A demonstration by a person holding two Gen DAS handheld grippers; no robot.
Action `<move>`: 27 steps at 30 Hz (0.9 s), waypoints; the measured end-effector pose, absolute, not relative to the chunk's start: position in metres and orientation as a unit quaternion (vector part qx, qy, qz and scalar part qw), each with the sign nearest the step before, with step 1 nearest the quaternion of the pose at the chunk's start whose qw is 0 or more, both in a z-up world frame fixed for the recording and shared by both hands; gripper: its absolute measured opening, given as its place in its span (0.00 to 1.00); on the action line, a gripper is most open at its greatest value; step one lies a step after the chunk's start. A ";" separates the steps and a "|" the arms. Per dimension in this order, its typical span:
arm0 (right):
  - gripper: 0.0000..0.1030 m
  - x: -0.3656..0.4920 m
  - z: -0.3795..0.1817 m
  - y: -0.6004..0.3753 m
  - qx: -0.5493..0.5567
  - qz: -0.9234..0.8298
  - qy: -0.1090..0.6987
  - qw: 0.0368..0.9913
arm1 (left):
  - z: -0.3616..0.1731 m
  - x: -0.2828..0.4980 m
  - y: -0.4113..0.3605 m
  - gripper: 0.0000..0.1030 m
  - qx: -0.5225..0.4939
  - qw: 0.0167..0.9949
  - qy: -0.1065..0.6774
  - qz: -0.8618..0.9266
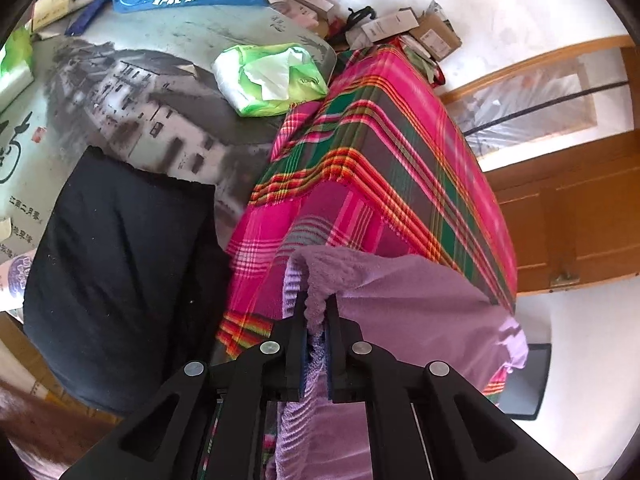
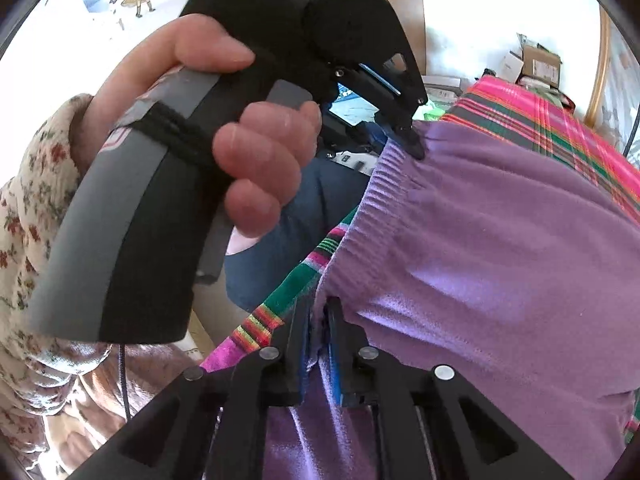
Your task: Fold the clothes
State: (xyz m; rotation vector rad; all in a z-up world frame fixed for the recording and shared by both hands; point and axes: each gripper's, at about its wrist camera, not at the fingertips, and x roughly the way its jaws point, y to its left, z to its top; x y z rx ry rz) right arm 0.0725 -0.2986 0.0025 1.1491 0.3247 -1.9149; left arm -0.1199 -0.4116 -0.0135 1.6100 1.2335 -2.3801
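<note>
The left tool (image 1: 316,320) pinches the ribbed edge of the purple garment (image 1: 408,304), and the right tool (image 2: 319,320) pinches the same purple garment (image 2: 500,248) a little further along that edge — both have their fingers pressed together on the cloth. The garment hangs over the pink plaid cloth (image 1: 384,152), which covers the worktop. A hand (image 2: 240,148) in a flowered sleeve (image 2: 28,184) grips the left tool's handle, and a black cloth (image 1: 120,272) lies just beside the plaid cloth.

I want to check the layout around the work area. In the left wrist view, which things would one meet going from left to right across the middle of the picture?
Black garment → pink plaid cloth → wooden cabinet. Lower down, the left gripper is shut on the purple garment.
</note>
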 end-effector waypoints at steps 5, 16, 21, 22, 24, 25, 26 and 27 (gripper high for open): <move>0.19 0.070 0.014 -0.261 0.461 -0.766 0.099 0.436 | -0.002 -0.103 -0.412 0.18 0.511 0.027 0.388 -0.767; 0.26 0.017 0.034 -0.063 0.438 -0.850 0.086 0.280 | 0.043 -0.071 -0.383 0.24 0.484 0.027 0.347 -0.803; 0.26 0.001 0.022 0.018 0.461 -0.862 0.097 0.187 | 0.065 -0.068 -0.357 0.26 0.483 0.013 0.306 -0.820; 0.26 0.000 0.025 0.029 0.457 -0.864 0.106 0.182 | 0.070 -0.067 -0.352 0.26 0.482 0.010 0.298 -0.824; 0.26 0.000 0.039 0.051 0.444 -0.871 0.127 0.170 | 0.078 -0.066 -0.342 0.26 0.481 0.005 0.281 -0.830; 0.26 0.001 0.049 0.062 0.437 -0.874 0.138 0.163 | 0.083 -0.065 -0.337 0.26 0.481 0.002 0.273 -0.833; 0.26 0.000 0.059 0.073 0.429 -0.877 0.147 0.162 | 0.087 -0.065 -0.332 0.26 0.480 -0.001 0.265 -0.836; 0.26 0.000 0.072 0.083 0.419 -0.880 0.155 0.160 | 0.092 -0.064 -0.327 0.26 0.480 -0.003 0.256 -0.839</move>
